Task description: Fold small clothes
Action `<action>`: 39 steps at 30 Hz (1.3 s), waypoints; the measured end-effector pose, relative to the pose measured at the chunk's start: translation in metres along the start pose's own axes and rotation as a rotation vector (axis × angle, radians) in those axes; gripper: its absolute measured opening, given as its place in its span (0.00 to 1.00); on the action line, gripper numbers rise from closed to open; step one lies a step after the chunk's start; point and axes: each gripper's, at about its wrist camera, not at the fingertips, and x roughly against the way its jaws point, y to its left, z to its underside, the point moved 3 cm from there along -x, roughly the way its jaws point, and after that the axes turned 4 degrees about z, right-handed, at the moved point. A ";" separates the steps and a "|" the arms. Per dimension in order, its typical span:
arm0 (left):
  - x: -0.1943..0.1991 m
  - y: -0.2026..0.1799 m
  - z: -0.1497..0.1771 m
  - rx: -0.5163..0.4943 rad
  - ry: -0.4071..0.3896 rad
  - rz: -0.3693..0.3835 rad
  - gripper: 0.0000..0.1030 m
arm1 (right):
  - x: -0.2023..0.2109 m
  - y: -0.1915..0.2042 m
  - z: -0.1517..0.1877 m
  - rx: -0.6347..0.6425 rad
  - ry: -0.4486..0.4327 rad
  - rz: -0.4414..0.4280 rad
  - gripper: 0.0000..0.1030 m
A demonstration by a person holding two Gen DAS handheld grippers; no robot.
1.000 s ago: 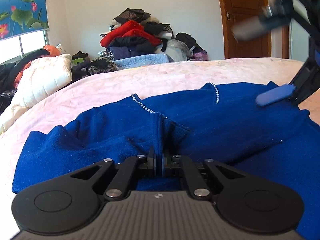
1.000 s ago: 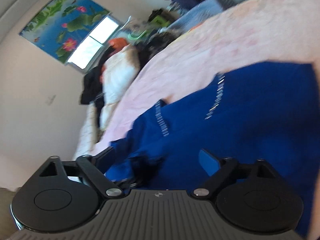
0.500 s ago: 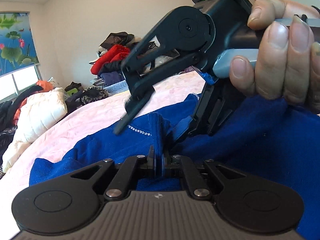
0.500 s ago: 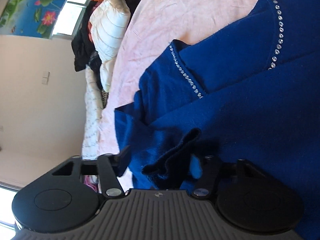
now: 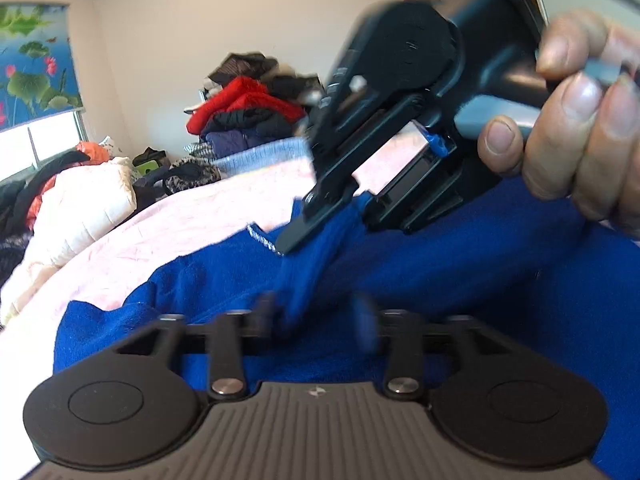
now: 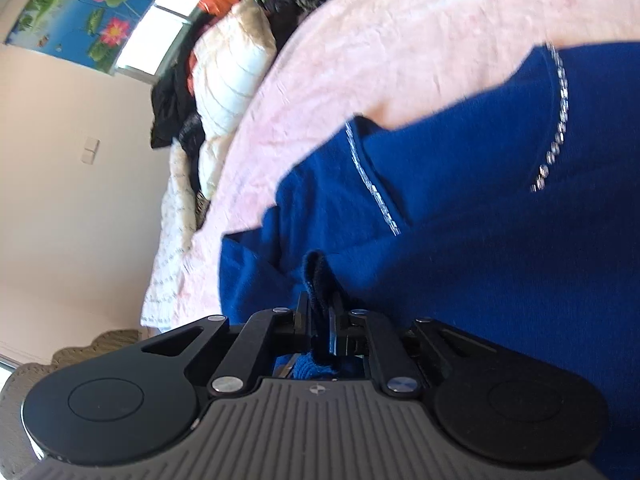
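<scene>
A blue fleece garment [image 5: 460,280] with rhinestone trim lies on the pink bed [image 5: 180,220]; it also shows in the right wrist view [image 6: 480,220]. My left gripper [image 5: 316,316] is open, its fingers spread apart and blurred, with a raised fold of the garment between them. My right gripper [image 6: 320,320] is shut on a pinched fold of the blue garment. In the left wrist view the right gripper [image 5: 332,216] is held by a hand just above and beyond my left one, pinching the same ridge of cloth.
A pile of clothes [image 5: 248,116] sits at the far side of the bed. A white quilted jacket [image 5: 80,200] and dark clothes lie at the left by the window. The pink bedspread [image 6: 400,60] extends beyond the garment.
My left gripper has opened and released the fold it was pinching. My right gripper has closed on the same fold of the blue garment.
</scene>
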 end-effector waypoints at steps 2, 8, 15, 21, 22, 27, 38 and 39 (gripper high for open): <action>0.011 0.007 0.000 0.044 -0.065 0.001 0.65 | 0.008 0.000 -0.009 -0.001 -0.030 -0.017 0.12; 0.015 0.026 0.003 0.150 -0.093 -0.015 0.65 | 0.044 -0.008 -0.027 -0.004 -0.116 -0.032 0.11; 0.003 0.048 0.007 0.275 -0.015 0.019 0.65 | 0.093 -0.046 -0.037 -0.039 -0.225 0.023 0.11; 0.005 0.051 0.010 0.285 -0.018 0.022 0.65 | 0.117 -0.091 -0.030 -0.106 -0.279 0.092 0.11; 0.005 0.051 0.009 0.286 -0.019 0.021 0.65 | 0.120 -0.097 -0.028 -0.118 -0.283 0.096 0.11; 0.004 0.054 0.011 0.314 -0.013 0.026 0.65 | 0.129 -0.119 -0.018 -0.152 -0.287 0.125 0.11; -0.009 0.070 0.017 0.433 0.062 0.038 0.65 | 0.147 -0.150 -0.008 -0.173 -0.305 0.202 0.10; -0.008 0.070 0.018 0.436 0.060 0.044 0.65 | 0.147 -0.150 -0.007 -0.164 -0.302 0.212 0.10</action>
